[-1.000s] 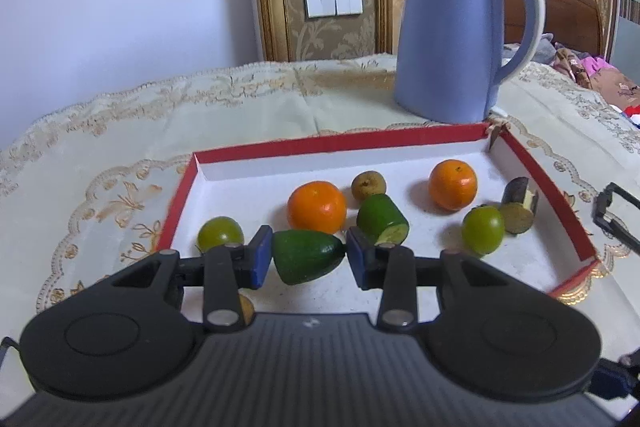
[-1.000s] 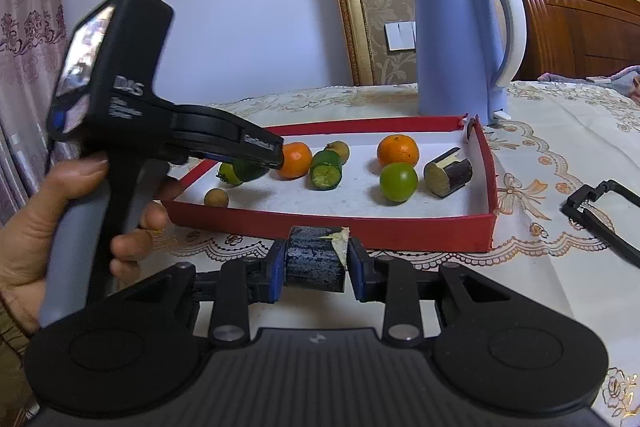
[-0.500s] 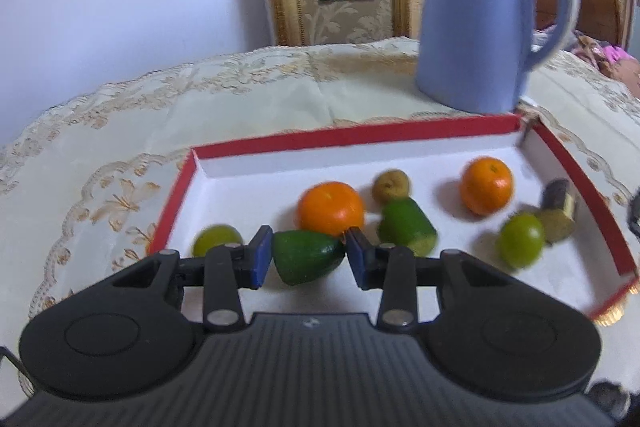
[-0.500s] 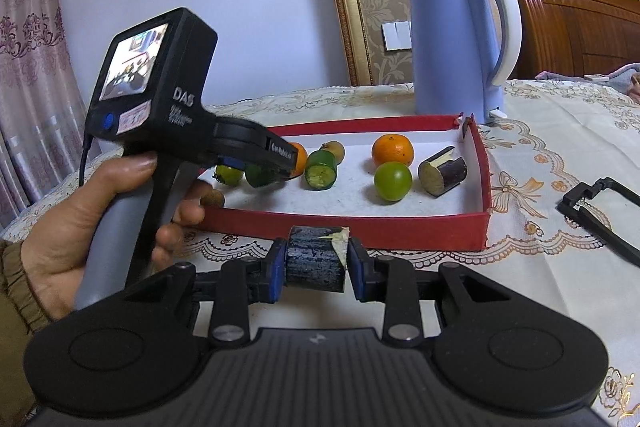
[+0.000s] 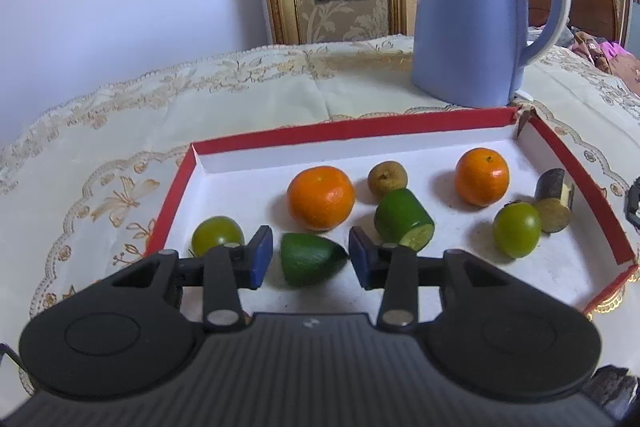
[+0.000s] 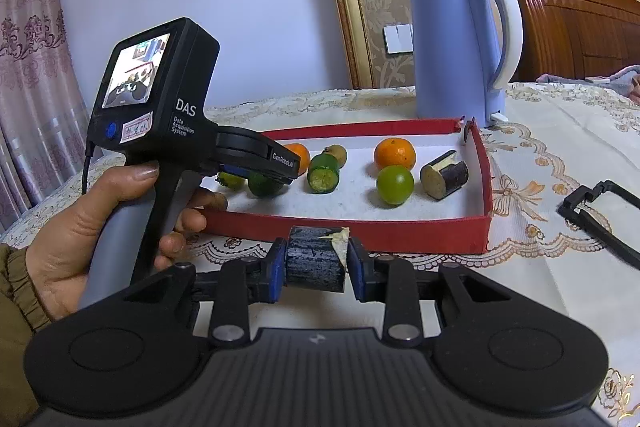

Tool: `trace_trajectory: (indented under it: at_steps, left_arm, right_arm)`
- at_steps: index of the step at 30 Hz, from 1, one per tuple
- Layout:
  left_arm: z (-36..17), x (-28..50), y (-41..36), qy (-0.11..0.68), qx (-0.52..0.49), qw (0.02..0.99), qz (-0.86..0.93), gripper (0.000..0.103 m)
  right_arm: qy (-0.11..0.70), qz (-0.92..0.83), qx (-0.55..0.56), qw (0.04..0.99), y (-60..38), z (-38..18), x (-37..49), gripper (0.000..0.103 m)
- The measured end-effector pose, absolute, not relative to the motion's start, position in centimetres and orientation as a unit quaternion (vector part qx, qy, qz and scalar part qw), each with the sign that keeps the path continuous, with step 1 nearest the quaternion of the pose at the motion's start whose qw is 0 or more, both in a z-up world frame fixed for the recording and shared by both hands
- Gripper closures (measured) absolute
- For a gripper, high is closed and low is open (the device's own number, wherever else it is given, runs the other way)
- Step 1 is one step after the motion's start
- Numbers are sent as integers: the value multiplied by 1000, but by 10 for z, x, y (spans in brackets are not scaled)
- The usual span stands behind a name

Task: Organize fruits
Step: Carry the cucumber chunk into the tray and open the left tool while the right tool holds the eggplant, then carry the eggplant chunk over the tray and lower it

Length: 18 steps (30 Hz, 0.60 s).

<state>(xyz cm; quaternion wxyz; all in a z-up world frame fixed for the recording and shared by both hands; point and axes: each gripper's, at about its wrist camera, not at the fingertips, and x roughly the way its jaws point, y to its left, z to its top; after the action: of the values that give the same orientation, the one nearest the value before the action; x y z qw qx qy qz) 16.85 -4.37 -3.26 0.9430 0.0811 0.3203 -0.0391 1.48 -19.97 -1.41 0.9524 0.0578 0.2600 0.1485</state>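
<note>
A red-rimmed white tray [image 5: 360, 135] holds two oranges [image 5: 321, 197], two green limes [image 5: 516, 230], a cut cucumber piece [image 5: 404, 219], a small brown fruit [image 5: 387, 179] and a dark eggplant piece [image 5: 554, 205]. A green cut fruit piece [image 5: 308, 261] lies on the tray floor between the blue pads of my left gripper [image 5: 311, 253]. Its jaws are opening, with a small gap showing on each side of the piece. My right gripper [image 6: 316, 263] hangs before the tray's near wall [image 6: 360, 227], shut on a dark eggplant chunk [image 6: 314, 257].
A blue kettle [image 5: 476, 11] stands just behind the tray's far right corner. A black frame-like object [image 6: 600, 211] lies on the lace tablecloth to the right of the tray. A hand [image 6: 80, 227] holds the left gripper's handle at the tray's left end.
The left pads have come apart from the green piece, which they pressed before. The left gripper's body has shifted a little in the right wrist view. The right gripper keeps still with its chunk.
</note>
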Motion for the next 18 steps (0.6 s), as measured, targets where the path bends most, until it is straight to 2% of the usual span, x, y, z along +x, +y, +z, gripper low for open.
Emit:
trace_trajectory:
  at_steps: [7,9,16,18]
  left_arm:
    - [-21,155,-41,301,79,950,-36,47]
    - [-17,152,-39,298,73,951,-36,36]
    - [3,137,-28,276,52,959,-26,29]
    - [9,131,-21,268,40,963,-9,13]
  right_arm:
    - [260,148,56,952,-198,-14,15,72]
    - [260,149,55,952,-197,-14,15,72]
    - [258,151,53,953,-196,-12,14,72]
    - [256,150,52,954,-197,-10,15,72]
